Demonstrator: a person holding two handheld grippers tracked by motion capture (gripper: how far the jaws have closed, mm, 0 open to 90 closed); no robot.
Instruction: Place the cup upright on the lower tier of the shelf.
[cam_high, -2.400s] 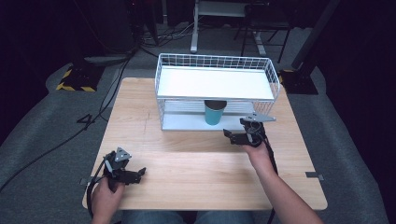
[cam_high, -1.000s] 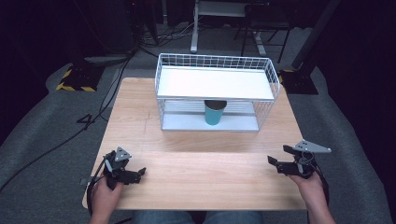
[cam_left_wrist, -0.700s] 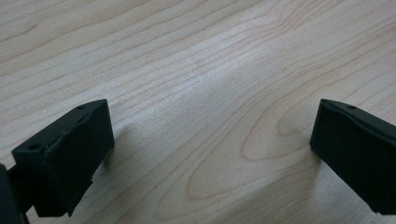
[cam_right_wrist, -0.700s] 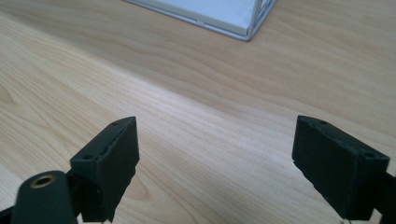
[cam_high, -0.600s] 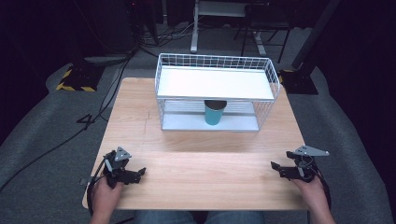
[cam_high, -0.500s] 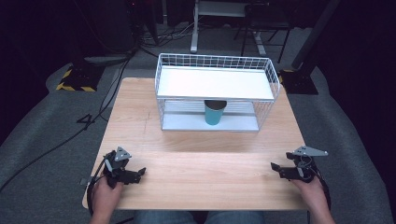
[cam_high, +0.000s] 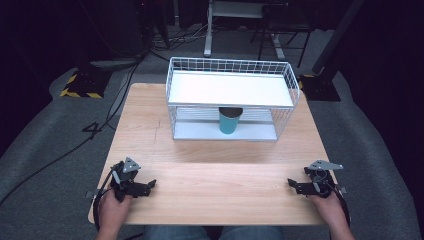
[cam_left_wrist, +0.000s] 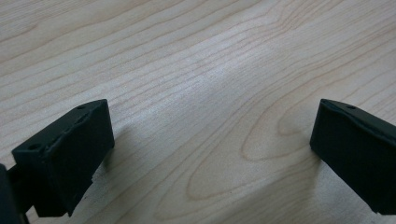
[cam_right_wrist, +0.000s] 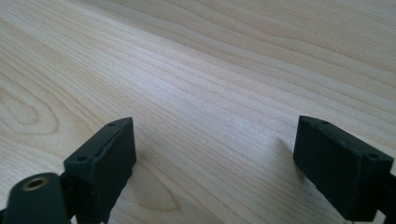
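Wire rack (cam_high: 231, 100) stood at far middle of bench (cam_high: 210, 165). Cup (cam_high: 230, 120) sat upright on rack's lower shelf, under the upper shelf, near its front edge. Left tongs (cam_high: 150, 184) lay at near left corner of bench, right tongs (cam_high: 292, 185) at near right, well apart, bare bench between.

No legible text, label, brand, number or sign appears on any surface in these three views.
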